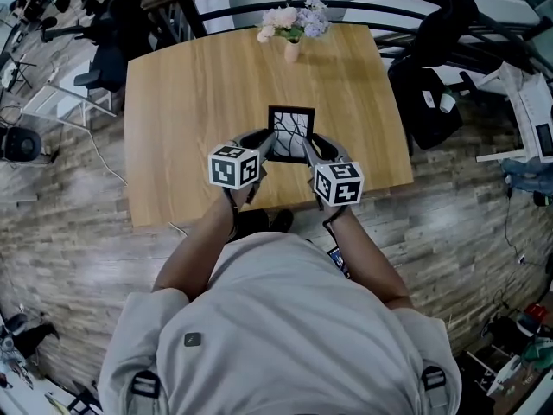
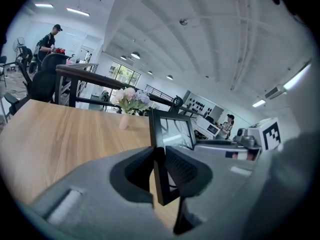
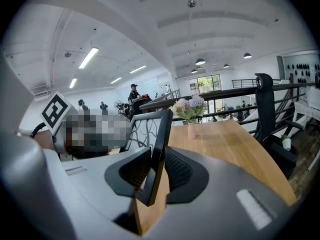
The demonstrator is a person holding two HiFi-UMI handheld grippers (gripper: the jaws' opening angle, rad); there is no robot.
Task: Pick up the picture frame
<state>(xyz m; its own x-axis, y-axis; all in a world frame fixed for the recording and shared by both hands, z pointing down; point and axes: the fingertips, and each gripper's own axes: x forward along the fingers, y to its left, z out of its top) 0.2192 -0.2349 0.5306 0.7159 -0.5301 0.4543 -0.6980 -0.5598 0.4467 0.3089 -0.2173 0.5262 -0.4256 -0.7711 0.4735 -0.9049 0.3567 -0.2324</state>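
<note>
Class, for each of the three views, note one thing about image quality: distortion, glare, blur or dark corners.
Head view: wide-angle bend bows the table edges; the light is even and the frame sharp. Left gripper view: fisheye circle with black corners; the ceiling beams curve. Right gripper view: same fisheye circle; the lamp glares white, yet the frame stays readable.

bright, even light from ceiling strips (image 3: 88, 57); my gripper views bulge, darken at the rim, blur up close.

Open tabletop (image 1: 190, 128) ahead; flower vase (image 1: 293, 48) at far edge.
</note>
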